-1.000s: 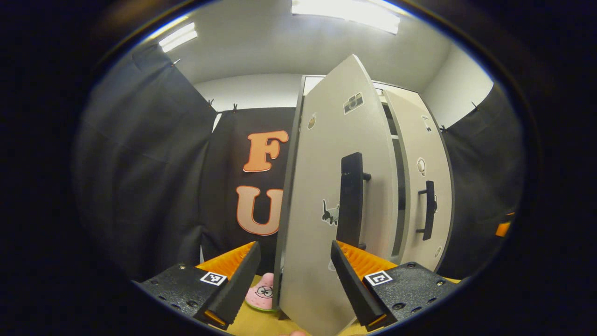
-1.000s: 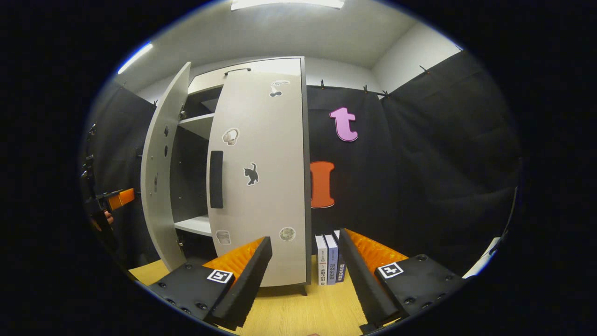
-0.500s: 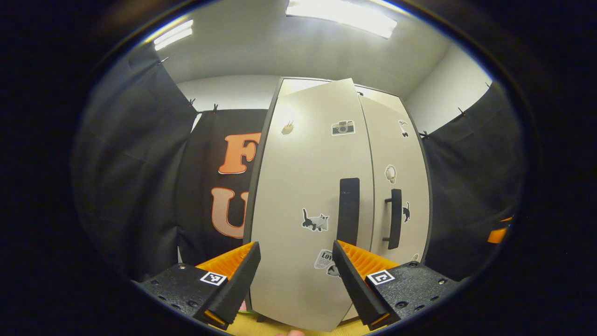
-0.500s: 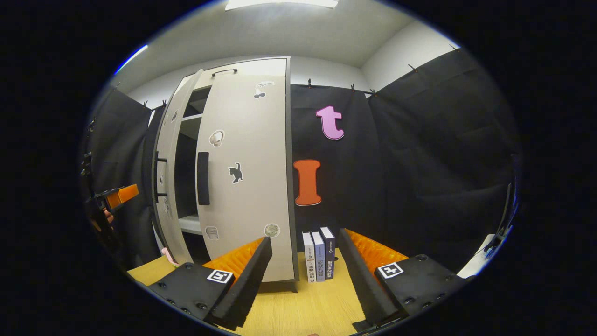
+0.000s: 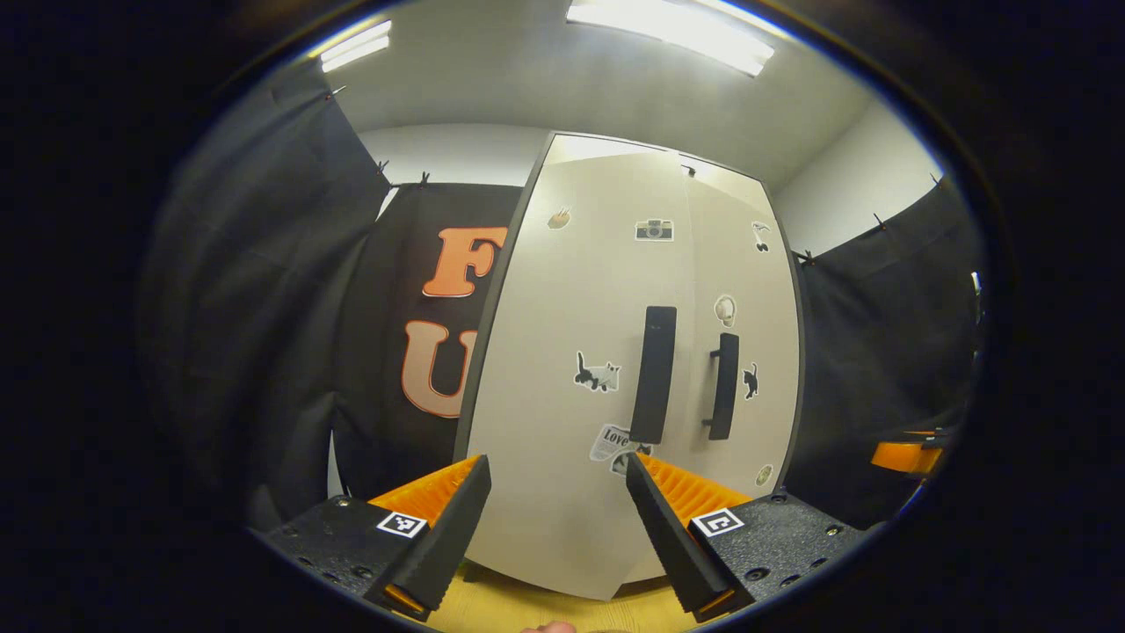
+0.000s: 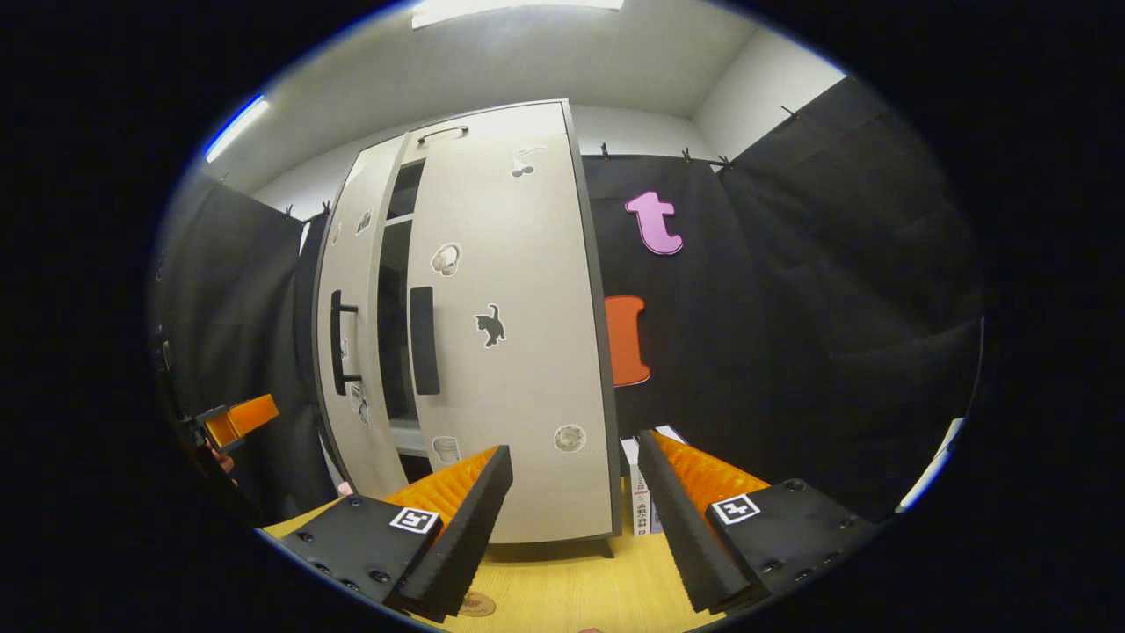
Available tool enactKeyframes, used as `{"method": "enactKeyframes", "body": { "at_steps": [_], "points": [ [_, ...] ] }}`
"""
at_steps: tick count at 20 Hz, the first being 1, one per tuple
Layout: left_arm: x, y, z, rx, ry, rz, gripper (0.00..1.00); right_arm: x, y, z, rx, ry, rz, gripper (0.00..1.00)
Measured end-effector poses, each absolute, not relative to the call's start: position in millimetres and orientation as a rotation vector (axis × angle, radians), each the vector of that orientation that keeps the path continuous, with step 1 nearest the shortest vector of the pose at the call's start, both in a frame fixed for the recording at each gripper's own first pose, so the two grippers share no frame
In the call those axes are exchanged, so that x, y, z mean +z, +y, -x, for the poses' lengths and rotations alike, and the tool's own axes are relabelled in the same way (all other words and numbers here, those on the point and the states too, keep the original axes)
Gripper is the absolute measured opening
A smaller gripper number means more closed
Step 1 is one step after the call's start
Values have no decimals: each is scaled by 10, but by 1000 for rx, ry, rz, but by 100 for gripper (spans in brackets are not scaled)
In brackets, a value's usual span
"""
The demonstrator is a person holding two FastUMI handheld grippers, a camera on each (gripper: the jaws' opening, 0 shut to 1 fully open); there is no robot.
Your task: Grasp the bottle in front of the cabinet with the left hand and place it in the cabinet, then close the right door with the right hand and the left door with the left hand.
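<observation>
Left gripper view: our left gripper (image 5: 549, 510) is spread before the left door (image 5: 562, 369). Our right gripper (image 6: 576, 510), also spread and empty, faces the right door (image 6: 518, 352); a dark gap shows between the doors.

Pale grey cabinet (image 5: 562, 352) doors carry black handles (image 5: 654, 374) at three o'clock, plus black cat stickers (image 6: 490, 325). Light yellow wood-grain table (image 6: 571, 589) lies at six o'clock. White-spined books (image 6: 640, 501) beside it.
</observation>
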State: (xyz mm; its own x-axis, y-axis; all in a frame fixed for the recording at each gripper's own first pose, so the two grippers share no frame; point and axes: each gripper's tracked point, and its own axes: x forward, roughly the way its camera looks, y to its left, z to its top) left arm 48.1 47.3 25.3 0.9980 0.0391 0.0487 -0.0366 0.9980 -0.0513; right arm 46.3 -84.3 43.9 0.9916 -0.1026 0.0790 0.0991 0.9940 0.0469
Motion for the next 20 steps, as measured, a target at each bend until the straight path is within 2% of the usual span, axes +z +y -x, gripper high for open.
{"method": "enactKeyframes", "body": {
  "at_steps": [5,6,8,16,17,18,20],
  "points": [
    [89,448,-176,72,-53,12,94,293,-680,-475,-94,-60,-54,97],
    [45,444,-129,77,-40,17,92,274,-666,-478,-95,-58,-50,97],
    [-19,408,-79,70,-17,50,94,252,-655,-442,-107,-60,-41,97],
    [-63,481,-121,85,-1,64,95,384,-619,-334,-126,-112,-14,97],
    [-78,468,-124,79,5,63,95,370,-617,-333,-125,-109,-17,100],
    [-81,440,-117,71,10,65,95,353,-607,-339,-119,-101,-23,97],
    [-111,412,-103,58,18,84,94,310,-594,-350,-110,-79,-32,97]
  ]
}}
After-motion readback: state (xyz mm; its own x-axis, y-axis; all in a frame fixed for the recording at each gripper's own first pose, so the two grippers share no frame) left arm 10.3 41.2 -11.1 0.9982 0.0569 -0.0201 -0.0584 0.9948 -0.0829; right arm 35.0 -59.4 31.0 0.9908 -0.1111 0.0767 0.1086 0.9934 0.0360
